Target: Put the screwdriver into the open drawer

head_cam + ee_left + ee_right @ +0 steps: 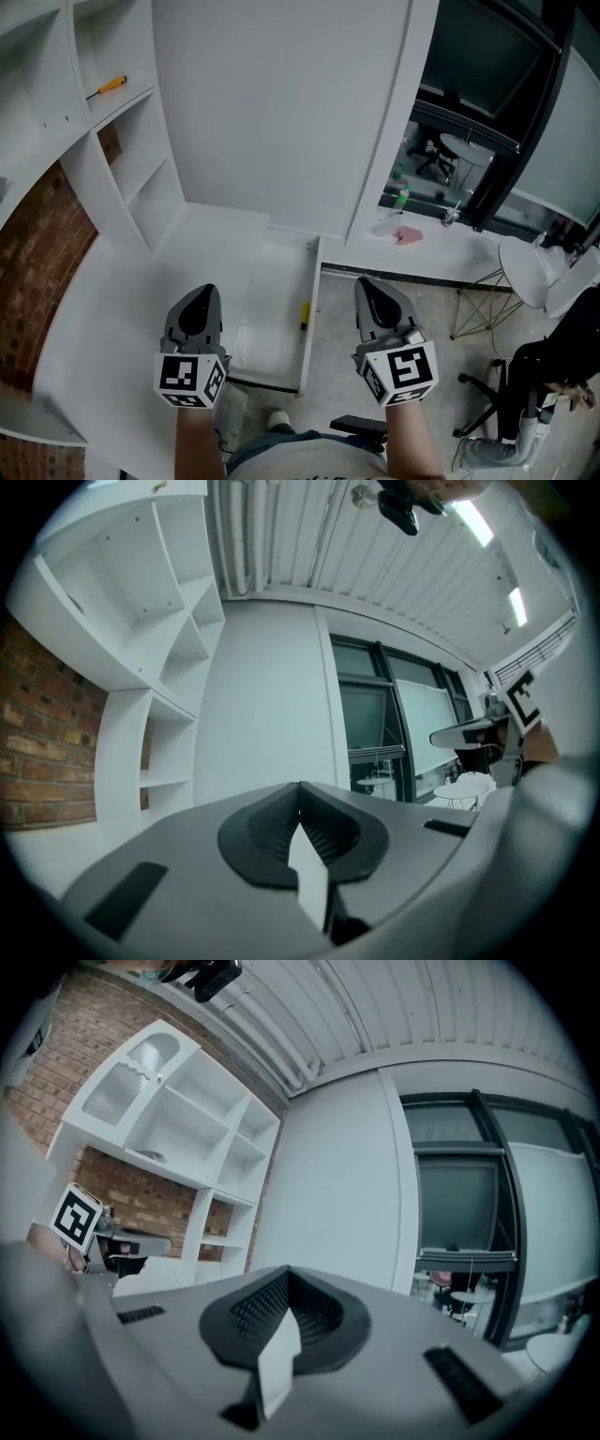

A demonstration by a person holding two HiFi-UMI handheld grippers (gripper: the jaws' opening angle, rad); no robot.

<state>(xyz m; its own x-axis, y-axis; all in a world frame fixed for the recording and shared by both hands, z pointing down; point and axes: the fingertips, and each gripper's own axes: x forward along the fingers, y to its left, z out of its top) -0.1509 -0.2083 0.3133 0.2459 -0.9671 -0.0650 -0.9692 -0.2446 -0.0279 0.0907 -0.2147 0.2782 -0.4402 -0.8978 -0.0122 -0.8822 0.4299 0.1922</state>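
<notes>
An orange-handled screwdriver (109,87) lies on an upper shelf of the white shelf unit (141,150) at the far left of the head view. The white drawer (272,319) stands pulled open between my two grippers, with a small yellow tool (304,315) along its right side. My left gripper (203,292) (300,787) hangs left of the drawer, shut and empty. My right gripper (366,284) (287,1274) hangs right of the drawer, also shut with nothing in it. Both point level at the white wall, well below the screwdriver's shelf.
A white counter (122,309) runs under the shelf unit, with a brick wall (37,272) behind it. A white wall panel (281,103) rises ahead. Dark windows (487,56), a white chair (530,267) and an office chair base (487,403) fill the right side.
</notes>
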